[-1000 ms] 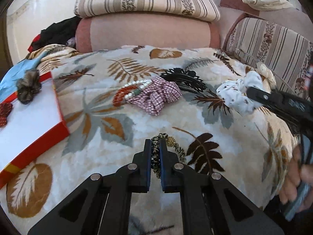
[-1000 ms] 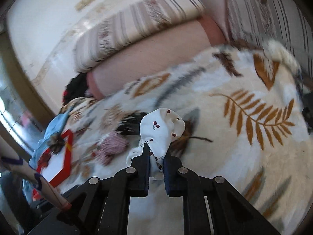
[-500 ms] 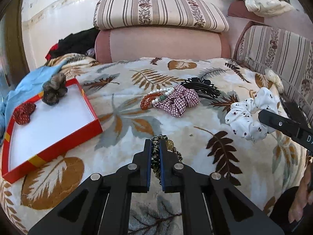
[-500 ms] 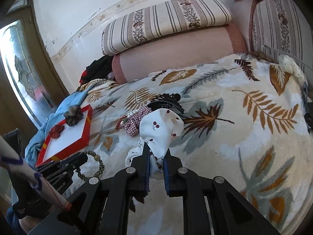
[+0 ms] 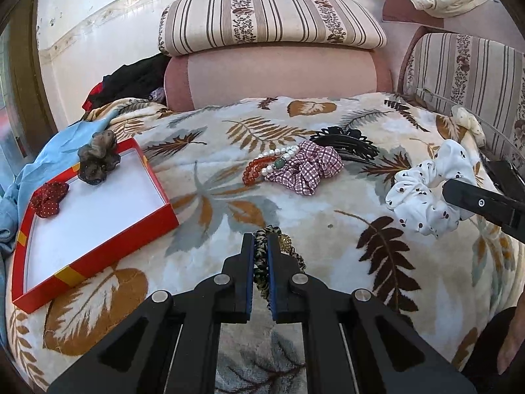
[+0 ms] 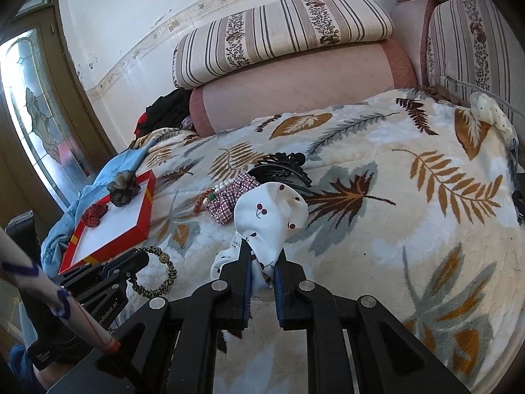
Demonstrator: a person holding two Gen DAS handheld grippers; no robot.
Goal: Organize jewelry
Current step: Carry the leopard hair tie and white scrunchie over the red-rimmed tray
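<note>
While left gripper (image 5: 261,256) pinches our leopard-print braided hair tie (image 6: 157,275), right gripper (image 6: 262,262) clamps white cherry-print fabric scrunchie (image 6: 270,216); red shallow cardboard box (image 5: 98,249) at ten o'clock

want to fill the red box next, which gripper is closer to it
Left. The left gripper, shut on a braided hair tie, sits just right of the red box. The right gripper, holding the white scrunchie, is farther right.

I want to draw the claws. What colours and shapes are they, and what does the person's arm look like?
Each claw, left and right, is matte black with two flat, straight fingers lined with blue pads. Round silver bolts sit on the angular black linkage behind them. The left claw's body carries small white lettering. The left forearm wears a pale sleeve with purple marks and an orange cuff. No cables show.
</note>
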